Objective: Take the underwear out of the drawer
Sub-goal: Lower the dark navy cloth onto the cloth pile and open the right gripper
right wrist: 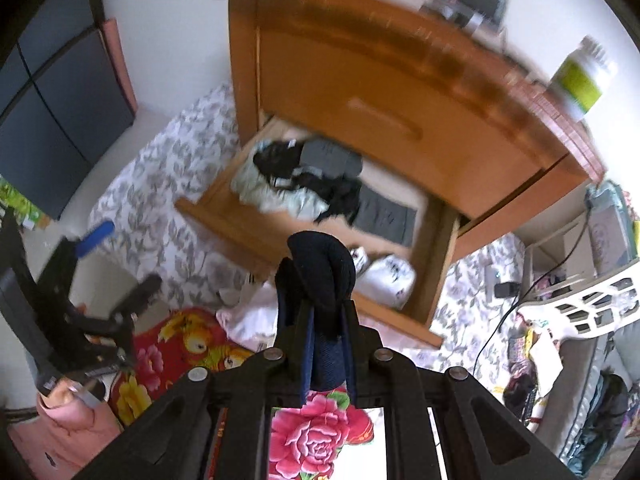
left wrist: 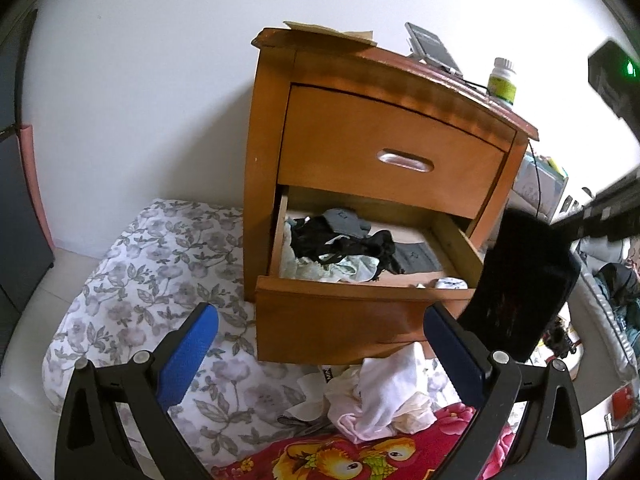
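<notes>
Your right tool [right wrist: 320,308] is clamped on a dark, folded piece of underwear [right wrist: 320,272], its two fingers drawn close with the cloth bunched up between and above them; in the left wrist view the same dark piece [left wrist: 520,288] hangs just right of the open drawer's front corner. Your left tool [left wrist: 320,344] stands wide apart and holds nothing, its blue pads [left wrist: 188,352] spread over the bedding. Right below it lies a small heap of white and pale pink garments [left wrist: 380,396], resting partly on a red flowered blanket [left wrist: 360,456] and partly on a grey-leafed sheet [left wrist: 160,272], touching the foot of the nightstand [left wrist: 264,160]. Beyond that heap the lower drawer [left wrist: 344,320] is pulled out. Inside it, a tangle of black lace [left wrist: 344,244] sits over pale green cloth [left wrist: 344,268] on the left side, a grey folded piece [left wrist: 348,222] lies behind them, another flat grey piece [left wrist: 418,262] lies to the right, and white rolled items [left wrist: 450,283] sit at the front right corner. The drawer's floor is bare wood toward the back right. The upper drawer [left wrist: 392,152] is shut and overhangs the rear part of the open one. On top of the nightstand stand a green-labelled bottle [left wrist: 502,82] near the right edge and a device [left wrist: 434,50] farther back.
</notes>
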Demonstrator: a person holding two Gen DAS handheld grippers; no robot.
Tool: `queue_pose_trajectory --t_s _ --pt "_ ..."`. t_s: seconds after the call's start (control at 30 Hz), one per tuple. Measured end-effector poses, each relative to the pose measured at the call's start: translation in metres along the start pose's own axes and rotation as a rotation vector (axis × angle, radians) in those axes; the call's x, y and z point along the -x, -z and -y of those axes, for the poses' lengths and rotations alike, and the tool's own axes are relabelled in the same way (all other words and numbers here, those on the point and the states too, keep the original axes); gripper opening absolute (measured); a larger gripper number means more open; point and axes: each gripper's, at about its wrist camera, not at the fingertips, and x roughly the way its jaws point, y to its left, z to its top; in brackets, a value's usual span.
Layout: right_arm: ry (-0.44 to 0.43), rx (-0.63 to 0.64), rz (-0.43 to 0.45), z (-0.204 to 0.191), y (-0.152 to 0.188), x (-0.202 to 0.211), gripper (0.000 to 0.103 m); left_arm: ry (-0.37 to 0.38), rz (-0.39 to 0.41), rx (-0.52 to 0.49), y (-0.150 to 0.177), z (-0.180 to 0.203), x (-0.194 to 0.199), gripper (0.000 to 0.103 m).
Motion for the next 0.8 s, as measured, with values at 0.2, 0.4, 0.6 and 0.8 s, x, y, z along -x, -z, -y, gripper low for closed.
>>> queue_pose_trajectory --t_s 0.2,0.4,0.6,0.8 --pt "-0.031 0.024 -0.075 -0.014 0.010 -0.042 0.014 -0.008 -0.015 0.001 0.002 -0.003 -0.005 0.102" --pt "-0.031 0.059 -0.156 -0.032 0.016 -0.092 0.014 -0.005 -0.021 -0.004 0.003 -0.003 -0.007 0.102" --pt "-0.030 0.068 -0.217 -0.046 0.021 -0.137 0.014 -0.009 -0.026 0.006 0.003 -0.005 -0.009 0.102" --pt "-0.028 0.066 -0.267 -0.054 0.026 -0.171 0.014 -0.009 -0.029 0.011 0.003 -0.007 -0.010 0.102"
